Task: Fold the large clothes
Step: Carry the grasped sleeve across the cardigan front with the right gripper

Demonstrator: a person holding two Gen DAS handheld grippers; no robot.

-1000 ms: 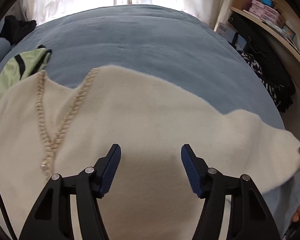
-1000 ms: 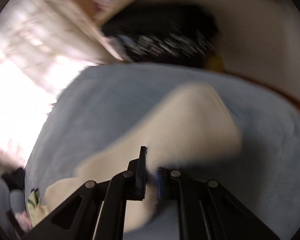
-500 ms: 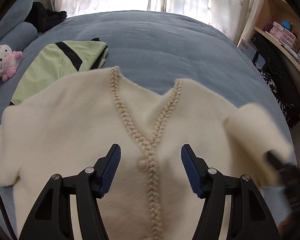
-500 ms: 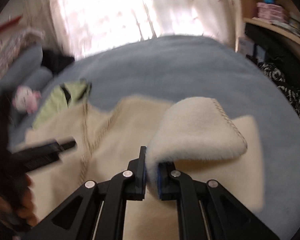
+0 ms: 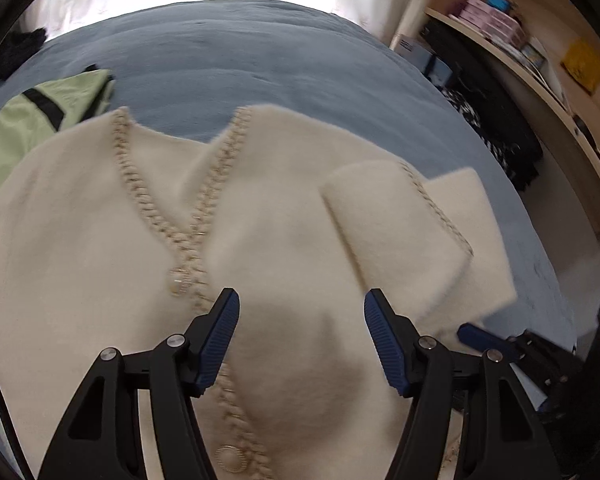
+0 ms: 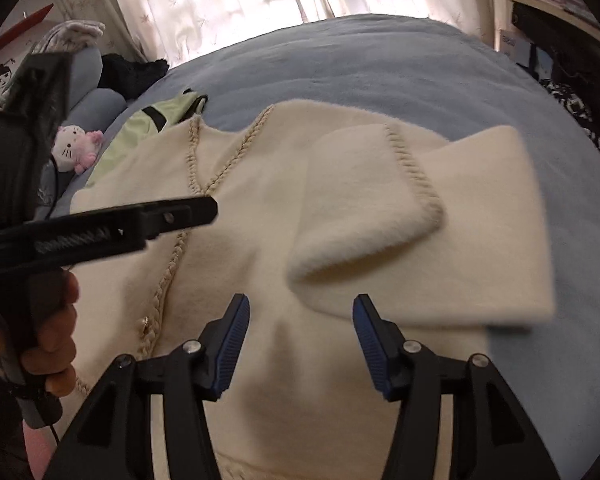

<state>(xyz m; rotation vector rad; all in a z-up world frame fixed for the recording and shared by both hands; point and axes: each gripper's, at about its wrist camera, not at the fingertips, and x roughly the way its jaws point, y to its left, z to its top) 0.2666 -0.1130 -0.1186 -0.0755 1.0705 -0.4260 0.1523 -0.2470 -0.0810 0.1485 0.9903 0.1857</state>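
Observation:
A cream fuzzy cardigan (image 5: 100, 240) with a braided V-neck trim and buttons lies front-up on the blue bed (image 5: 240, 60); it also shows in the right wrist view (image 6: 320, 380). Its right sleeve (image 5: 392, 216) is folded inward over the body, cuff trim showing (image 6: 360, 200). My left gripper (image 5: 300, 332) is open and empty just above the cardigan's middle. My right gripper (image 6: 300, 336) is open and empty just short of the folded sleeve. The left gripper also shows from the side in the right wrist view (image 6: 140, 220).
A folded light-green garment with black stripes (image 5: 32, 128) lies beyond the cardigan's left shoulder. A Hello Kitty plush (image 6: 76, 148) and grey pillows sit at the bed's left. A shelf with boxes (image 5: 500, 28) and dark bags (image 5: 492, 120) stand along the right side.
My right gripper carried the sleeve over the cardigan's body, then opened and let it go. The sleeve now lies folded. My left gripper stayed open and shifted over the cardigan.

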